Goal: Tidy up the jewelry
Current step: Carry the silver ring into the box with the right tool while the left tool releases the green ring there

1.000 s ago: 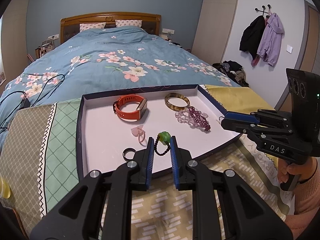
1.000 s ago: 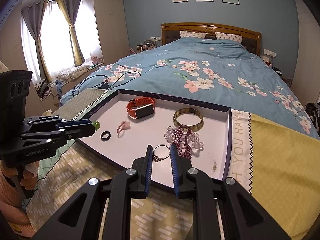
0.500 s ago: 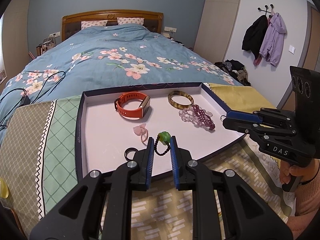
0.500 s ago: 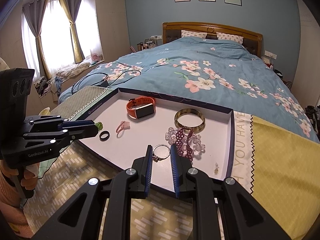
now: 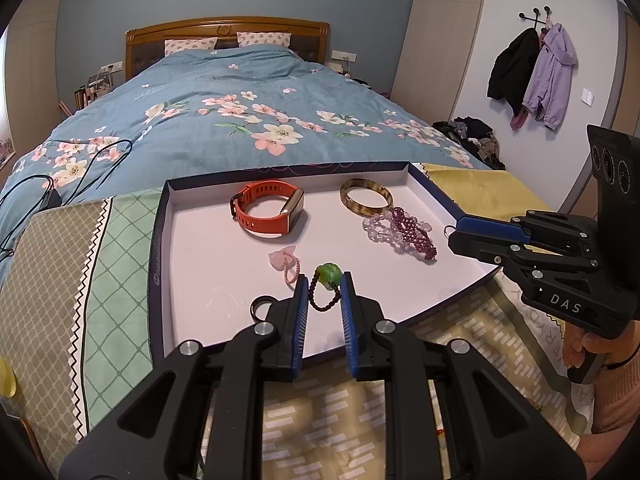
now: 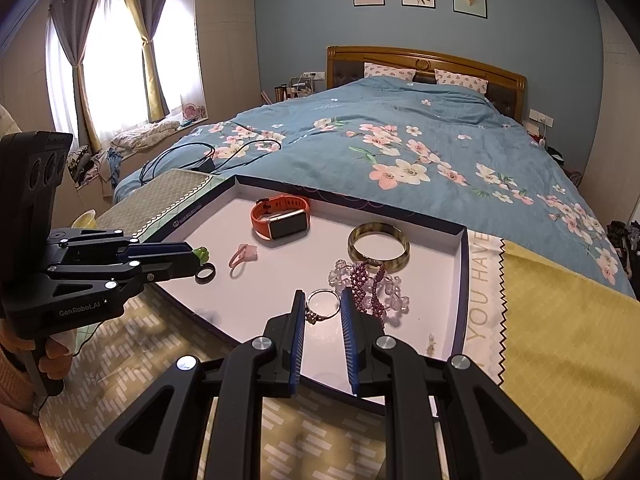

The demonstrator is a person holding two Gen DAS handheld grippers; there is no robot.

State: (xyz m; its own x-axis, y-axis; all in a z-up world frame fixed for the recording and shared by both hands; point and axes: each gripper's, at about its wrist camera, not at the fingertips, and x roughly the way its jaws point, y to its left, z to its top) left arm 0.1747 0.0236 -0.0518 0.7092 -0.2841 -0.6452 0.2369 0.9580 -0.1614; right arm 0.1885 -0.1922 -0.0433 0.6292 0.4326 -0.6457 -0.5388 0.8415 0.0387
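Note:
My left gripper (image 5: 324, 280) is shut on a dark-beaded bracelet with a green stone (image 5: 329, 274), held just above the near part of the white tray (image 5: 158, 240). The right gripper (image 6: 322, 304) is shut on a thin silver ring (image 6: 310, 316) over the tray's near right side. In the right wrist view the left gripper (image 6: 196, 256) comes in from the left with the green stone (image 6: 201, 254) at its tips. Seen from the left wrist, the right gripper (image 5: 454, 232) reaches in at the tray's right rim.
In the tray lie an orange watch (image 5: 266, 212), a tortoiseshell bangle (image 5: 366, 202), purple and clear bead bracelets (image 5: 400, 232), a pink ring (image 5: 286, 262), a black ring (image 5: 262, 306) and a tiny trinket (image 6: 431, 342). The tray rests on patterned cloths at the foot of a bed.

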